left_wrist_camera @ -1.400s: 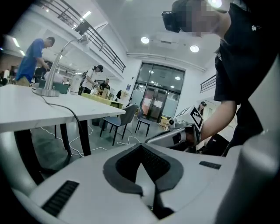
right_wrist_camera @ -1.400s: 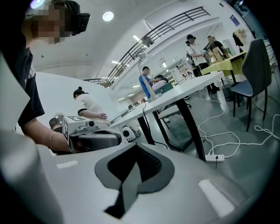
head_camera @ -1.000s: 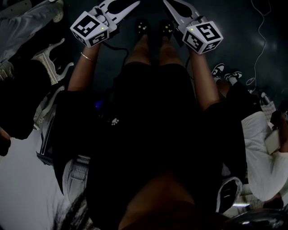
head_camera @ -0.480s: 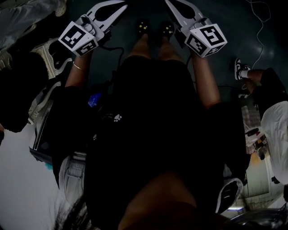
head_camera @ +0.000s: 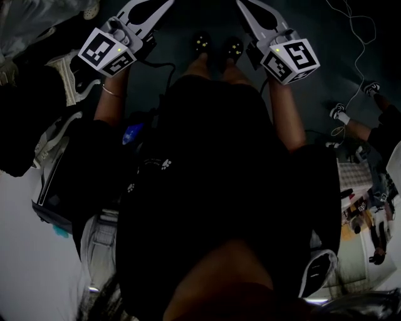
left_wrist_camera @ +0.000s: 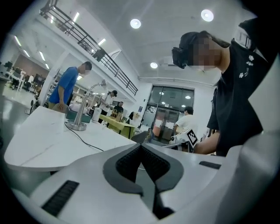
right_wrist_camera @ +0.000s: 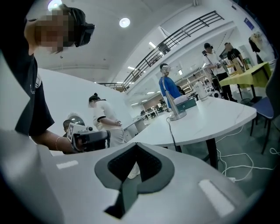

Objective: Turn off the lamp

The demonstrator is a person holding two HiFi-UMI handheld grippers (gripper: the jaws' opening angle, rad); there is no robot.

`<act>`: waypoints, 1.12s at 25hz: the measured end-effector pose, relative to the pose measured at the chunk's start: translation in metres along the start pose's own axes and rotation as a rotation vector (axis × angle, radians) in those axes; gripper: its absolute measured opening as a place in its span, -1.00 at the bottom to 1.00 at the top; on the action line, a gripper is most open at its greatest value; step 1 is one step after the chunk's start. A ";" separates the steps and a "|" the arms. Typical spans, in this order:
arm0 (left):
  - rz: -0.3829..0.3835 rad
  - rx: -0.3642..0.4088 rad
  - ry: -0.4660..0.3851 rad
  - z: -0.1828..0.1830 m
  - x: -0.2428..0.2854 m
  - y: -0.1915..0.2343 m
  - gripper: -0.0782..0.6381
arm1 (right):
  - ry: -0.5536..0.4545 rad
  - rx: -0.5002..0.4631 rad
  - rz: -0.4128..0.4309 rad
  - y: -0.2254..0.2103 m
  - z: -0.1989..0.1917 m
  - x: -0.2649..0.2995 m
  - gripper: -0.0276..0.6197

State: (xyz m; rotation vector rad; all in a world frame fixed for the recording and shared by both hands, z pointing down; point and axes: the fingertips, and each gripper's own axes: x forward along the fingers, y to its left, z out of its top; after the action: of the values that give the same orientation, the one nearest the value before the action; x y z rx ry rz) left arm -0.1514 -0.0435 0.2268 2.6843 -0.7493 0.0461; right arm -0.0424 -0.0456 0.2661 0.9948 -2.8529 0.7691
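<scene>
The metal desk lamp stands far off on a white table in the left gripper view, its cord trailing over the top. In the right gripper view the same lamp stands on that table, well beyond the jaws. My left gripper is shut with nothing in it, and my right gripper is likewise shut and empty. In the head view both are raised in front of the person's body, left gripper and right gripper, away from the lamp.
A person in a blue shirt stands behind the table beside a teal box. Other people and a yellow table are further back. Cables lie on the floor under the table, near a blue chair.
Both grippers have risen. In the head view the left one has drifted left and the right one slightly right. The people at the right edge have shifted.
</scene>
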 end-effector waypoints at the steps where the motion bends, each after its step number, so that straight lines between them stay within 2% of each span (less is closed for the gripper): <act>1: -0.001 0.009 -0.002 0.002 0.001 -0.001 -0.76 | -0.005 -0.004 0.003 0.001 0.002 0.000 -0.91; 8: -0.014 0.060 -0.027 0.021 0.008 -0.009 -0.76 | -0.044 -0.025 0.021 0.012 0.020 0.000 -0.91; 15: -0.024 0.120 0.003 0.030 0.016 -0.014 -0.76 | -0.088 -0.042 0.012 0.016 0.040 -0.006 -0.91; 21: -0.019 0.118 0.013 0.035 0.023 -0.022 -0.76 | -0.142 -0.048 0.006 0.018 0.058 -0.018 -0.91; 28: -0.034 0.141 0.010 0.041 0.030 -0.036 -0.76 | -0.151 -0.048 0.003 0.022 0.070 -0.031 -0.91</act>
State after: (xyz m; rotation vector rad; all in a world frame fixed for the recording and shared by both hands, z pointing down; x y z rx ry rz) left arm -0.1105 -0.0437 0.1809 2.8276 -0.7216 0.1071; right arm -0.0211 -0.0445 0.1891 1.0872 -2.9841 0.6482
